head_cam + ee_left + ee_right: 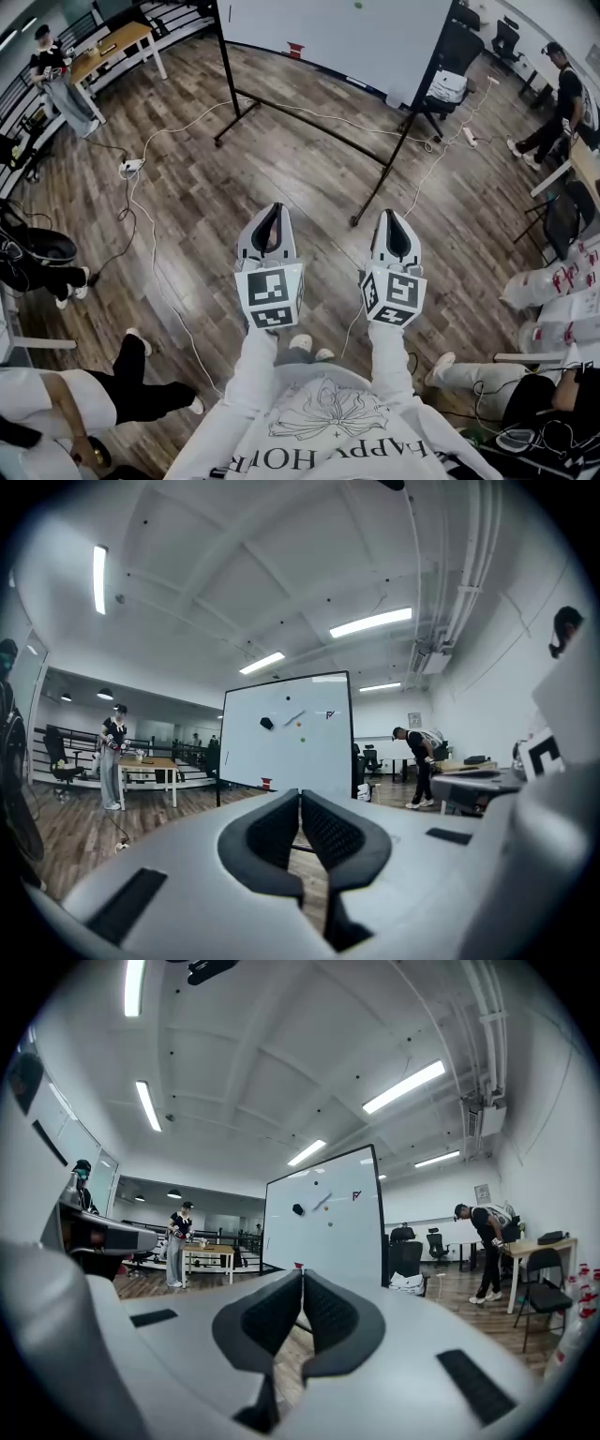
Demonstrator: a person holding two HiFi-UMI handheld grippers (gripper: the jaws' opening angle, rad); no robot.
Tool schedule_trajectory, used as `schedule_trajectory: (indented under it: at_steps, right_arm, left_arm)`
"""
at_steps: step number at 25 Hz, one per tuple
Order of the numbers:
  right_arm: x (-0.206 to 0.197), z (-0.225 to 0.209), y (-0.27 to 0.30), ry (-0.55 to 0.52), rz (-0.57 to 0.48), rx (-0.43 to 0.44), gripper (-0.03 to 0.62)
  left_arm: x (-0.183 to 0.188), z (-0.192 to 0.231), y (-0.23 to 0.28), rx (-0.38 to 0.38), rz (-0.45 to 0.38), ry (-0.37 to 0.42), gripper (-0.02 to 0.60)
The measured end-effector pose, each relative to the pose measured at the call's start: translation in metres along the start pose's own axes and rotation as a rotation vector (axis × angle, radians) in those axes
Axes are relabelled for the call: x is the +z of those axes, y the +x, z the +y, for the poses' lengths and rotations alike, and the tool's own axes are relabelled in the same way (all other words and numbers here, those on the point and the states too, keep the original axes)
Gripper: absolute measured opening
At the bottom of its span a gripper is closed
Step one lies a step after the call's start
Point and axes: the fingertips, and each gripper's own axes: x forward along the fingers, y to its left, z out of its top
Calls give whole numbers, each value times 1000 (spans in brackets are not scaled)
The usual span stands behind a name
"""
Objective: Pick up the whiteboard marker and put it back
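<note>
A white whiteboard (337, 33) on a black wheeled stand stands across the wooden floor, well ahead of both grippers. On its face, a thin slanted marker (294, 719) (322, 1202) sits beside a black eraser (266, 724) (297, 1209) and small coloured dots. A small red object (295, 49) is at the board's lower edge. My left gripper (272, 210) and right gripper (393, 217) are held side by side at waist height, pointing level at the board. Both are shut with nothing between the jaws, as the left gripper (300, 795) and right gripper (302, 1275) show close up.
The stand's black legs (309, 131) spread over the floor between me and the board. Cables and a power strip (131, 167) lie at the left. An office chair (445, 84) stands right of the board. People stand at a wooden table (112, 47) and at the right (562, 94); others sit low at both sides.
</note>
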Motion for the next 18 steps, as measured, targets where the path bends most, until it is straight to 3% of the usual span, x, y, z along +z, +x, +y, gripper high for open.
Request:
schedule_trajectory:
  at_steps: [18]
  right_arm:
    - [-22, 3, -11, 7, 53, 8, 6]
  left_arm:
    - [-19, -7, -8, -13, 45, 3, 11]
